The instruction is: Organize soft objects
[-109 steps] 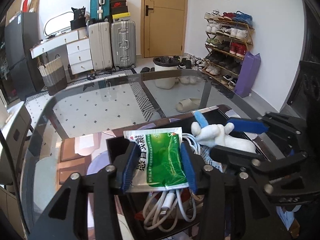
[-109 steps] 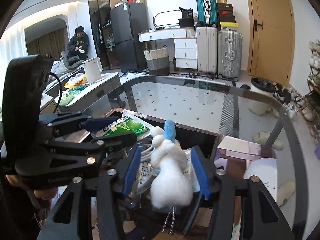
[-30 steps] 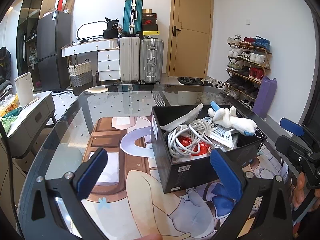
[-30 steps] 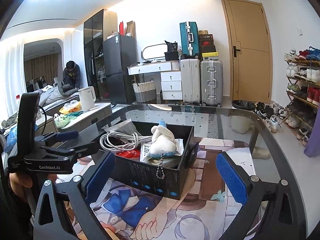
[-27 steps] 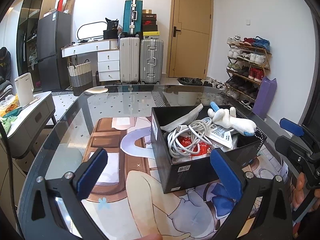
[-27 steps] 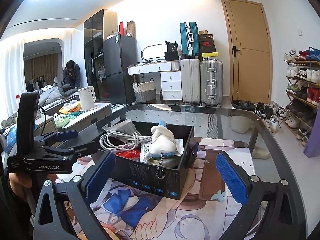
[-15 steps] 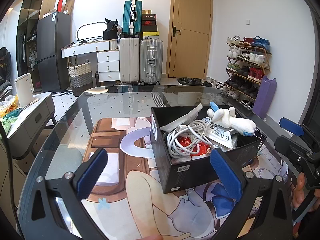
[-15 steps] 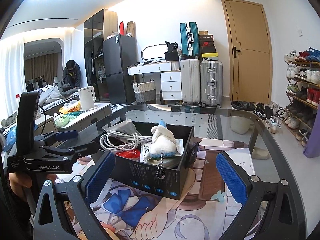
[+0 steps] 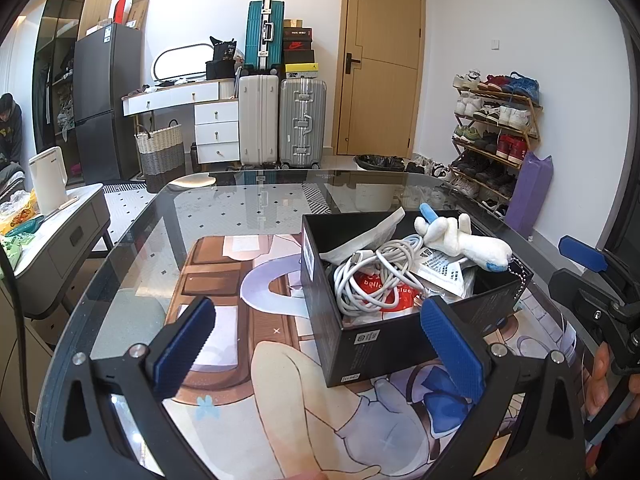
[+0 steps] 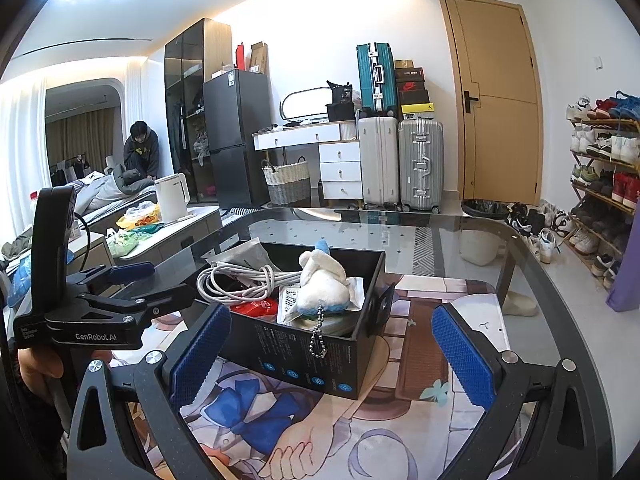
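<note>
The room is a lived-in bedroom-hallway: a tan wooden door (image 9: 382, 68) in the white far wall, a dark refrigerator (image 9: 106, 100) to the left, a white and a silver suitcase (image 9: 302, 122) standing side by side with a teal one stacked behind, and a shoe rack (image 9: 496, 120) along the right wall. A glass tabletop (image 9: 248, 200) with rounded corners fills the foreground, and a printed anime mat (image 9: 248, 280) lies on it.

On the mat sits an open black box (image 9: 384, 340), right of centre in the left wrist view. Inside it lie a coil of white cable (image 9: 376, 268), a red packet (image 9: 386, 294) beneath the cable, printed paper sachets, and on top a white plush toy (image 9: 464, 240) with blue tips, resting on the box's right side. Its bead chain (image 10: 318, 334) hangs over the box's outer wall.

The left gripper (image 9: 316, 344) hovers low over the mat, held back from the box, jaws spread wide and empty. The right gripper (image 10: 328, 348) is on the box's other side, also back from it, jaws wide and empty.
</note>
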### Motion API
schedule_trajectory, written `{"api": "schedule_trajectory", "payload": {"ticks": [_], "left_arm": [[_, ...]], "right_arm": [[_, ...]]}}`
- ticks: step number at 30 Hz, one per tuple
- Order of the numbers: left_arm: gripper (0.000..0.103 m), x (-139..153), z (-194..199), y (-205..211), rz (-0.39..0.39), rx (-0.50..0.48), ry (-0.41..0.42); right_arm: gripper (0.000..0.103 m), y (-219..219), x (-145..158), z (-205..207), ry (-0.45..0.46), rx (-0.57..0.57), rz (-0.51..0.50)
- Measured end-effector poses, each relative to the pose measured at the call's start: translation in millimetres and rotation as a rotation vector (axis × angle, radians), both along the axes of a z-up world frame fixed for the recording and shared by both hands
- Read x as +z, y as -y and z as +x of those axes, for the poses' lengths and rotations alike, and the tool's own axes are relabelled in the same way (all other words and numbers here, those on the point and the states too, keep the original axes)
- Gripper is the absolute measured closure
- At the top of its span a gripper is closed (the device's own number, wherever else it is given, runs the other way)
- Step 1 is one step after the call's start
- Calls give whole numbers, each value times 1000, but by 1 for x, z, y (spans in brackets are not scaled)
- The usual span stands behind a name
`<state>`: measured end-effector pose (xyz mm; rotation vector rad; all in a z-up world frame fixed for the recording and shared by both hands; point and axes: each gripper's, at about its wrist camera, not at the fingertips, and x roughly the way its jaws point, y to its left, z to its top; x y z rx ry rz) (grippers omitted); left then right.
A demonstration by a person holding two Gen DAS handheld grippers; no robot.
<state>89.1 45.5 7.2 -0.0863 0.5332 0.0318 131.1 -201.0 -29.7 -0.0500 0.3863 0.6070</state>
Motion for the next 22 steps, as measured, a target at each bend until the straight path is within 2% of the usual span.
{"api": "schedule_trajectory", "payload": {"ticks": [22], "left_arm": [[0, 1, 1, 0, 2, 0, 1]], "right_arm": [[1, 1, 0, 1, 3, 0, -4]]}}
